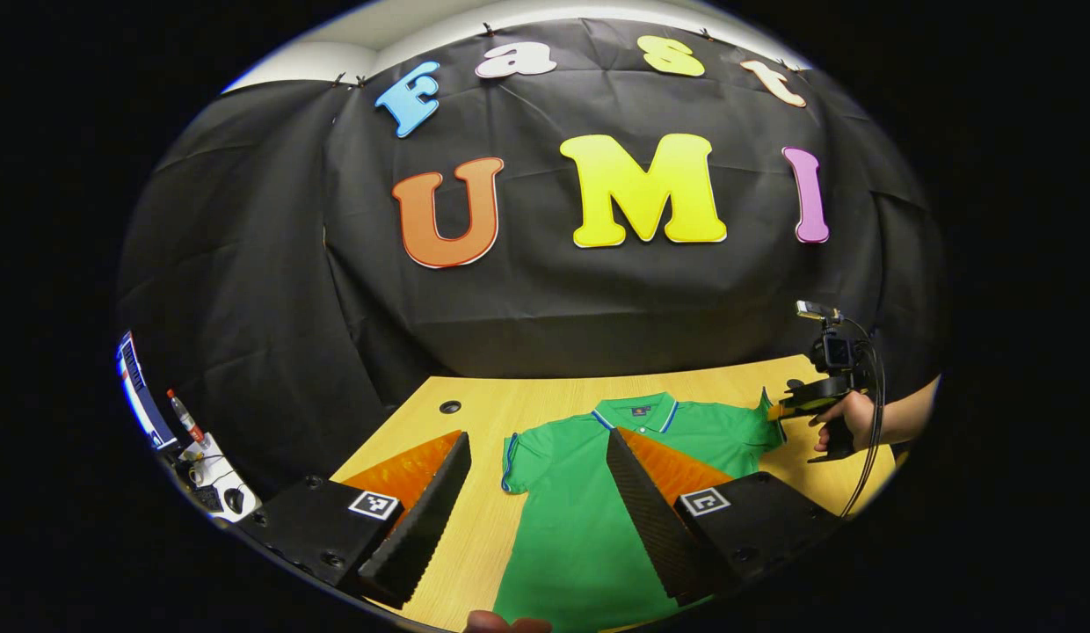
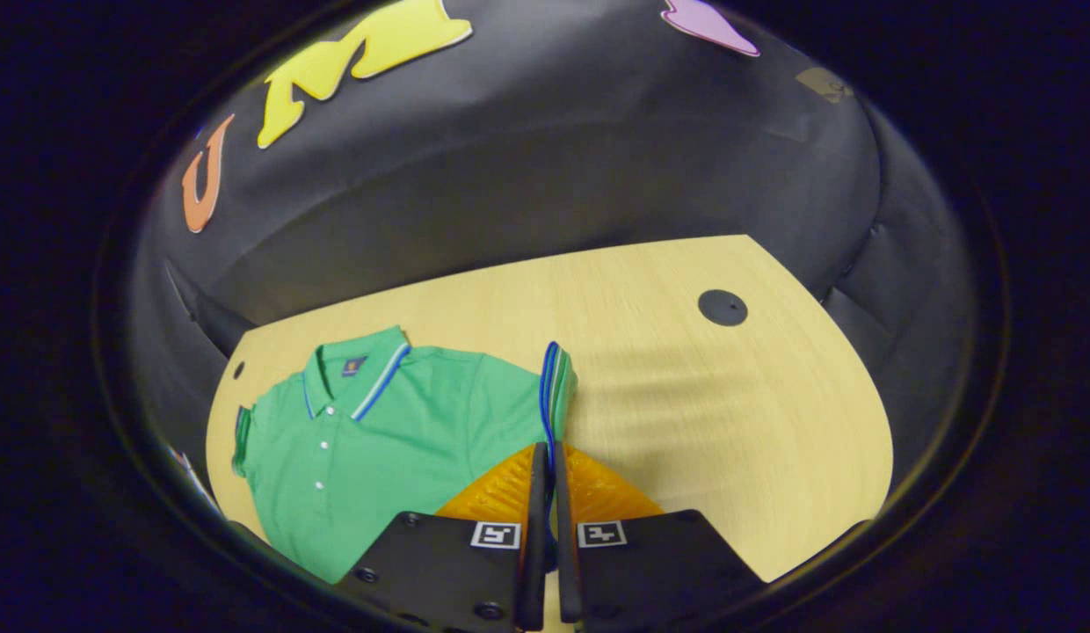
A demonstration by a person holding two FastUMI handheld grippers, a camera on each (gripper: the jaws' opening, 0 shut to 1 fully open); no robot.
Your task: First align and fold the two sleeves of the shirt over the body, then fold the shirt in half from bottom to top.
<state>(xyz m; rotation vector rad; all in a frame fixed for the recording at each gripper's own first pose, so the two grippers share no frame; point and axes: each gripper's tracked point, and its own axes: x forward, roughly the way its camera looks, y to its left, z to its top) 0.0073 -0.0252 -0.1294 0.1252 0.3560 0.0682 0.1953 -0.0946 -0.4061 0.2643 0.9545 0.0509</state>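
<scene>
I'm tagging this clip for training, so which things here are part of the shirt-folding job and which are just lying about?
Part of the job:
- green polo shirt
- its sleeve, pinched by the right gripper
- left gripper, open above the shirt

Lying about:
- wooden table
- bottle and clutter beside the table

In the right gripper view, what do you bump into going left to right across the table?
Shirt collar → pinched sleeve edge with blue trim → round black hole in the table.
</scene>
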